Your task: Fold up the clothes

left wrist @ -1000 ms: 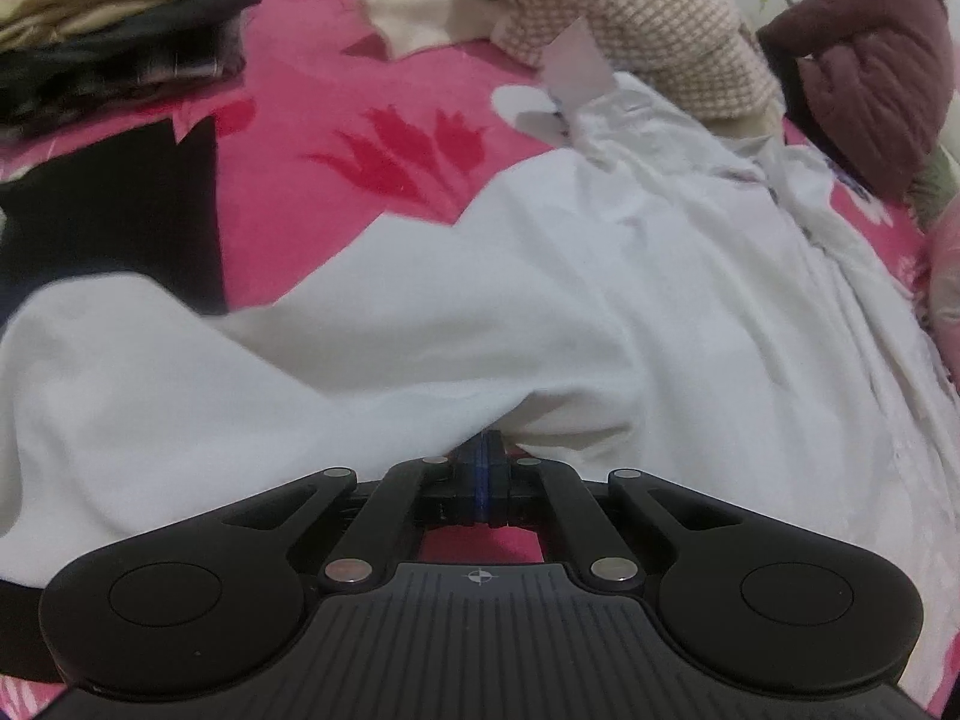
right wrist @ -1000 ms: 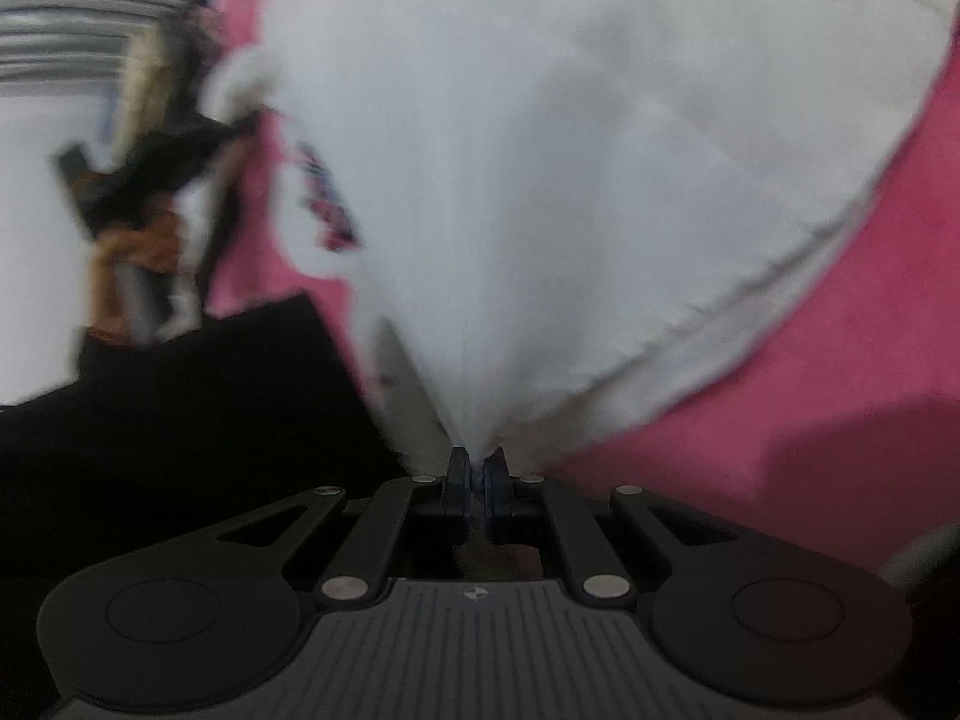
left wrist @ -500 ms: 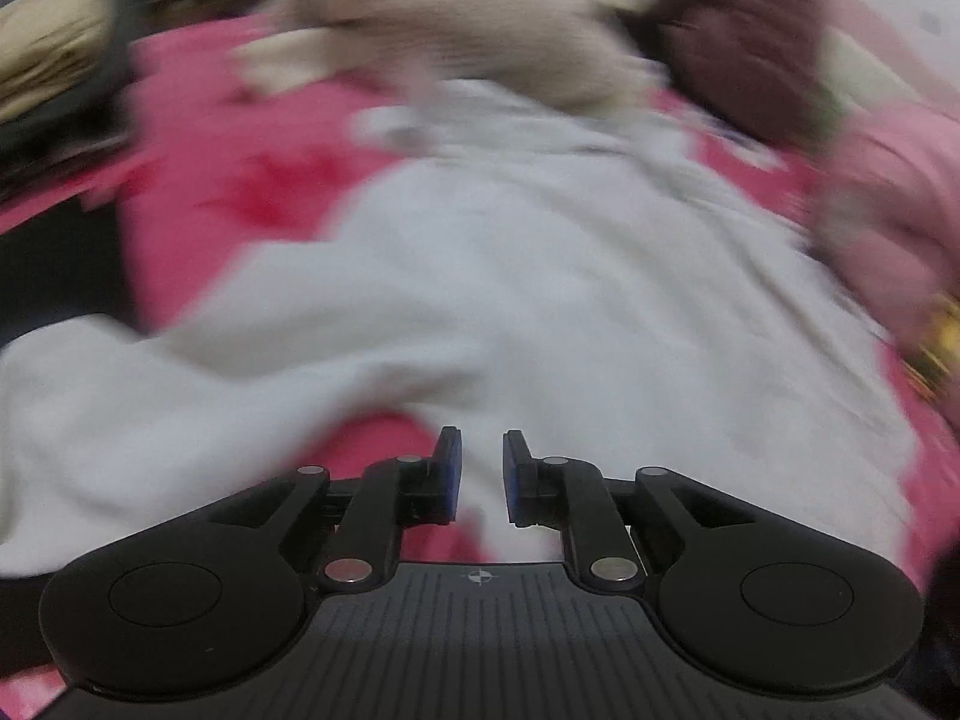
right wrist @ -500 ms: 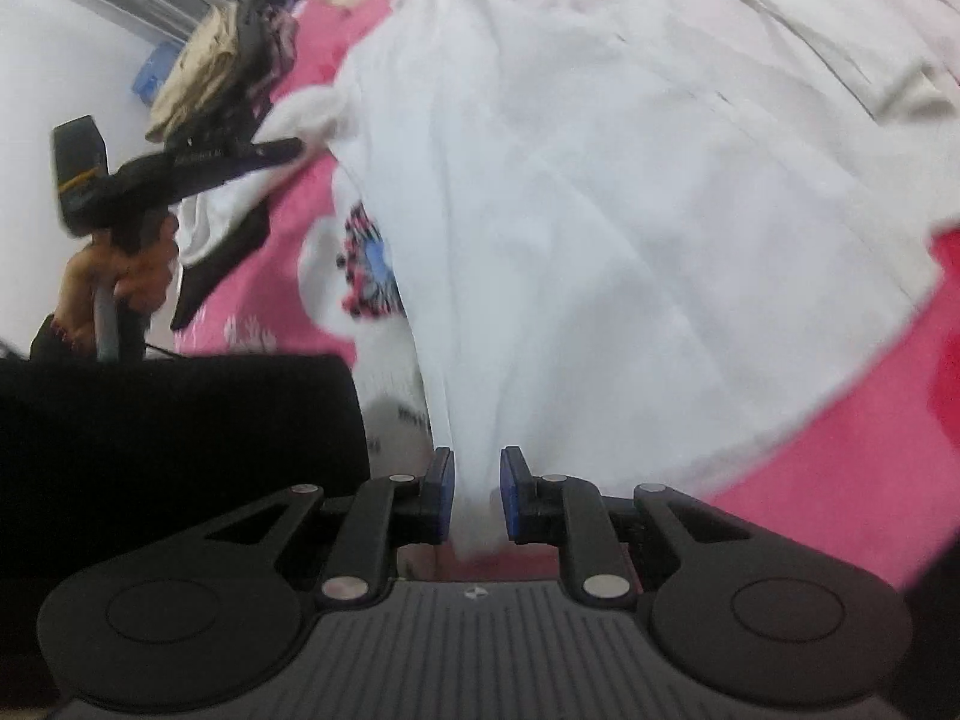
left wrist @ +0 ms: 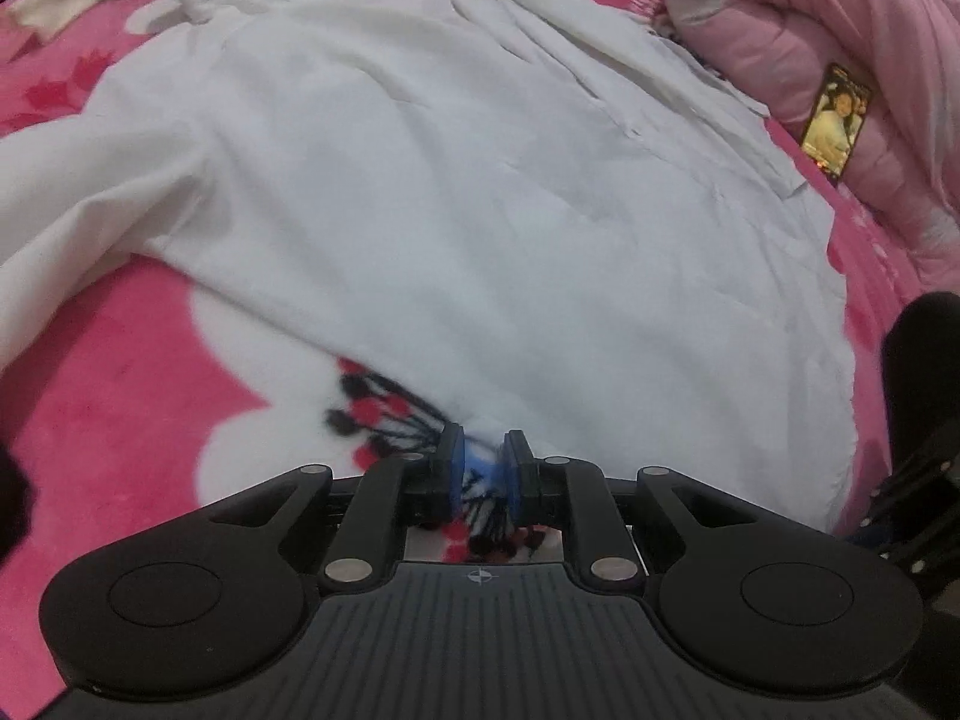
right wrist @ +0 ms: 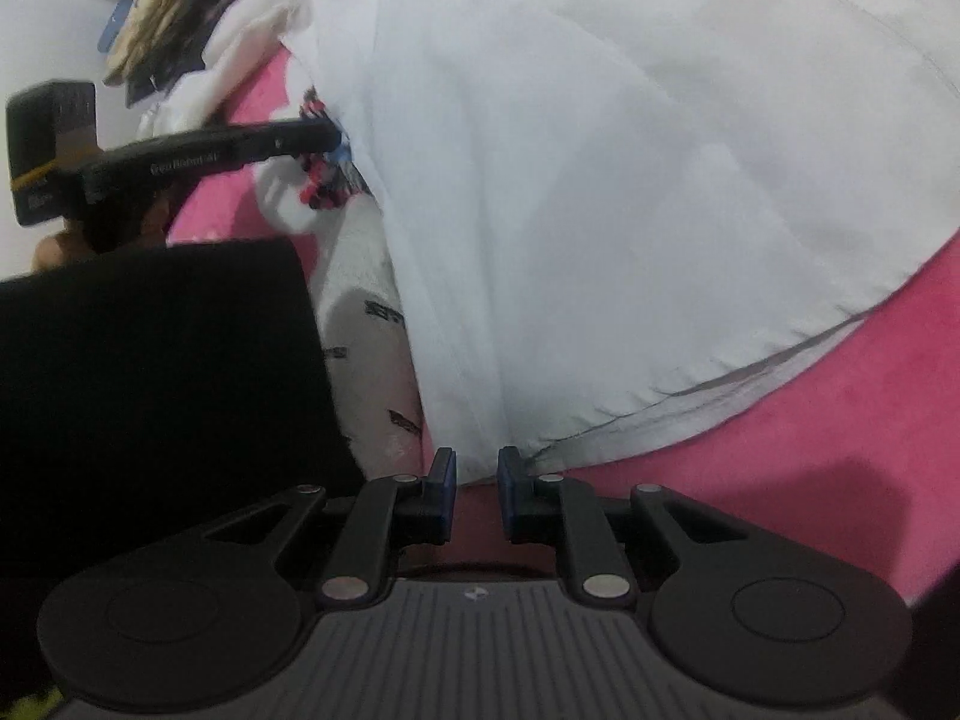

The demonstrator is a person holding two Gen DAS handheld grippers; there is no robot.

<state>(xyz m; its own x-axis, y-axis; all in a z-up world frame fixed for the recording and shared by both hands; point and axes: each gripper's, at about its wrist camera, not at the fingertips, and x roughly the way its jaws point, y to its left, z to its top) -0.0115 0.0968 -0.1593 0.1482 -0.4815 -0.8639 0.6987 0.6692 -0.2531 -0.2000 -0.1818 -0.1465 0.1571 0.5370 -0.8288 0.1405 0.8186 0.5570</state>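
Lettering on left hand-held gripper (right wrist: pixel 327 135) unreadable

A thin, matt white cloth shirt (left wrist: pixel 480 192), lightly creased, lies on a fuzzy pink fleece blanket (left wrist: pixel 120 396) beside a quilted pink padded jacket (left wrist: pixel 840 30) with a faint sheen, while the left gripper (left wrist: pixel 483 468) (matt black plastic, blue rubbery pads, small shiny metal rivets) hovers.

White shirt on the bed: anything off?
The white cotton shirt lies spread but rumpled on the pink floral blanket; a lit rectangular phone rests on the pink quilted coat beside it.
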